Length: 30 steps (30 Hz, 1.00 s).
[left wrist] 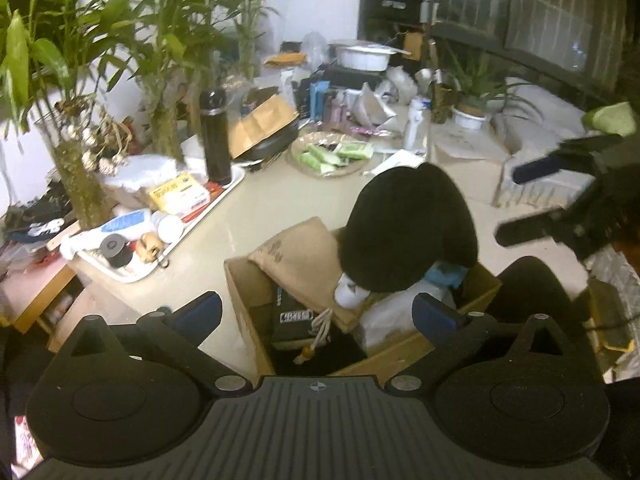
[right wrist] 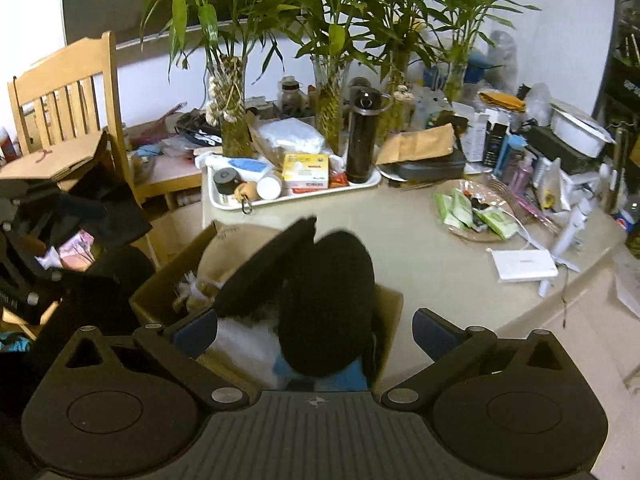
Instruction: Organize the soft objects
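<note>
Now both grippers — left gripper (left wrist: 316,312) and right gripper (right wrist: 316,330) — stand released and empty over the cardboard box (left wrist: 244,280) on the tabletop (left wrist: 280,200), where the black plush toy (left wrist: 404,228) sits atop a burlap pouch (left wrist: 296,256) — apparently stowed.

blk flask (right wrist: 362,136) upright on wht tray (right wrist: 224,202) | bamboo vases behind | wipes basket (left wrist: 330,156) nr ctr

right gripper (right wrist: 316,326) fingers wide apart over black plush (right wrist: 324,300) in cardboard box (right wrist: 390,312).
</note>
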Each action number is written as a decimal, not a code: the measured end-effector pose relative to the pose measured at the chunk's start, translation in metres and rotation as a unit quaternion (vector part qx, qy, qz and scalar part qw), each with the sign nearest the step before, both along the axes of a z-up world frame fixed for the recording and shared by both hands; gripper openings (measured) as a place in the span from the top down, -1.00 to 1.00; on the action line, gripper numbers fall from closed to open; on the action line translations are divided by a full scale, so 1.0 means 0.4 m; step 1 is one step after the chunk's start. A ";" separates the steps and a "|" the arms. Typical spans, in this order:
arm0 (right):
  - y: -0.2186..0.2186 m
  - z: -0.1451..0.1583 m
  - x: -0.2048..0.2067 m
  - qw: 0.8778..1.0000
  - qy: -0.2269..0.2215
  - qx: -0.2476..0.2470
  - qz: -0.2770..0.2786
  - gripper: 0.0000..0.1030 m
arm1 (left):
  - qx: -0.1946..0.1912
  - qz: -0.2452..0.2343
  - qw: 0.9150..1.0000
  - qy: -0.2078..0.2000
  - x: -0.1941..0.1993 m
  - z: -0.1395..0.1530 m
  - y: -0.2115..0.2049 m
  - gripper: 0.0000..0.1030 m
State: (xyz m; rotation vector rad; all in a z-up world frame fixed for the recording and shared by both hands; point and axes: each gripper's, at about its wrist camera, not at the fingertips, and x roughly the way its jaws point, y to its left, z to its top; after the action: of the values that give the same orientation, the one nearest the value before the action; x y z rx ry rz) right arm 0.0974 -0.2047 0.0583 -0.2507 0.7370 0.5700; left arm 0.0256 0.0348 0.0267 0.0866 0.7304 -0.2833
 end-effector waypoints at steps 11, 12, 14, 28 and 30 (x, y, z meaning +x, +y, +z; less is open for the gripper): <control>-0.008 -0.089 -0.066 1.000 0.015 -0.007 -0.026 -1.00 | 0.041 0.049 0.997 0.049 -0.003 -0.053 -0.013 -1.00; -0.008 -0.096 -0.068 0.999 0.017 -0.007 -0.028 -1.00 | 0.043 0.052 0.996 0.052 -0.004 -0.057 -0.011 -1.00; -0.009 -0.109 -0.071 0.999 0.022 -0.006 -0.032 -1.00 | 0.048 0.056 0.996 0.055 -0.008 -0.063 -0.012 -1.00; 0.005 -0.171 -0.064 0.996 0.034 -0.060 -0.050 -1.00 | 0.076 0.055 0.994 0.058 -0.032 -0.097 -0.021 -1.00; 0.005 -0.171 -0.064 0.996 0.034 -0.062 -0.050 -1.00 | 0.070 0.052 0.995 0.057 -0.034 -0.096 -0.019 -1.00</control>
State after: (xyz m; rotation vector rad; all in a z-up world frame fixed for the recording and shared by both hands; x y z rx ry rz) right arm 0.0716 -0.2027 -0.0100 -0.3099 0.8468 0.4399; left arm 0.0120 0.0270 -0.0116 0.1667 0.8643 -0.1388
